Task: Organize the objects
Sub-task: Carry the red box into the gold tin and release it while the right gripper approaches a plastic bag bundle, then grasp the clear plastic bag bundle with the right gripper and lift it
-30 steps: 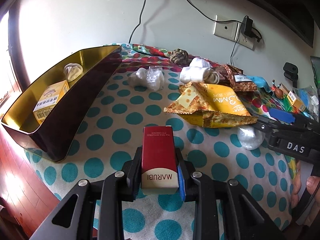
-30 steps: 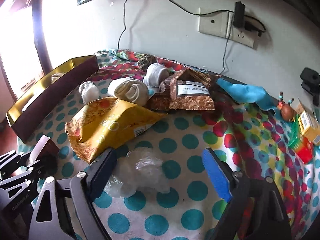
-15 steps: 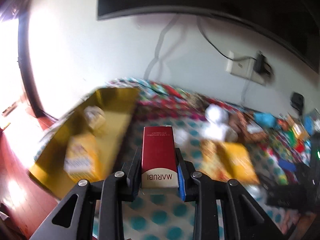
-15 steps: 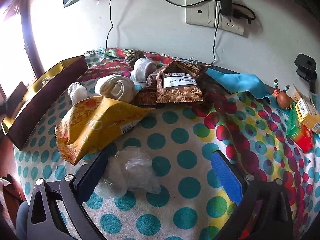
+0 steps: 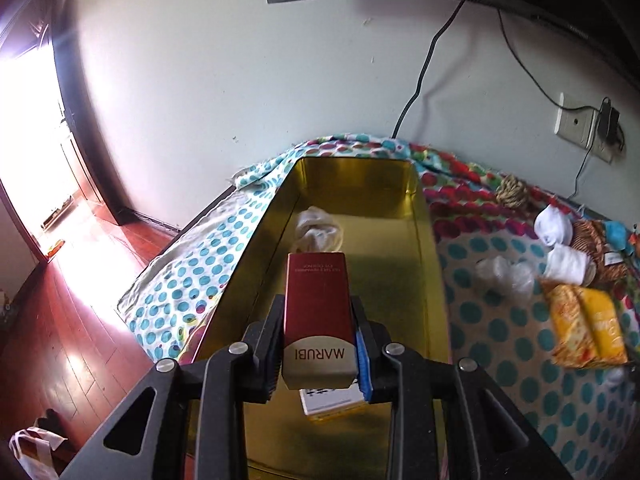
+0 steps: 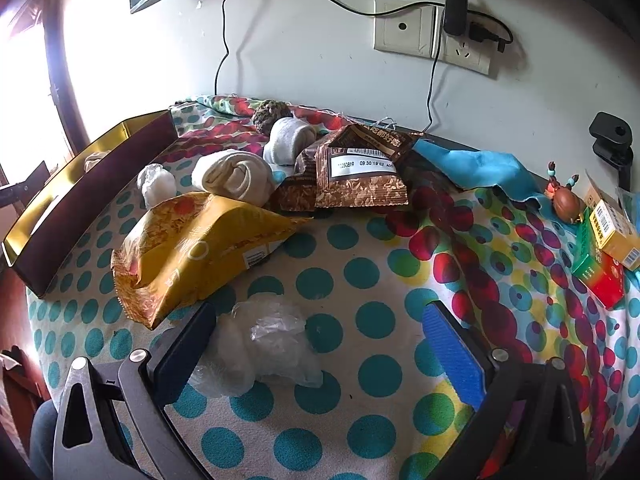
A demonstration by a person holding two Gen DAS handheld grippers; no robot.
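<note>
Now the left gripper (image 5: 318,344) pinches a red box (image 5: 317,312) lettered MARUBI between its 2 fingers, in the lower centre of the left wrist frame, held above the inside of a gold tin tray (image 5: 420,216). Inside the tray, a crumpled white cloth (image 5: 319,232) lies toward the far end, and a yellow-and-white box (image 5: 332,400) shows just under the red box. The tray sits on a polka-dot cloth (image 5: 480,320) covering the desk.

In the right wrist frame, the right gripper (image 6: 320,344) has its fingers spread wide, low over the cloth, with a clear plastic bundle (image 6: 260,344) lying between them, close beside the left finger. Beyond it, left of centre, lies a yellow snack bag (image 6: 200,248), with a rolled white sock (image 6: 234,176) and a brown snack packet (image 6: 360,172) behind it.
</note>
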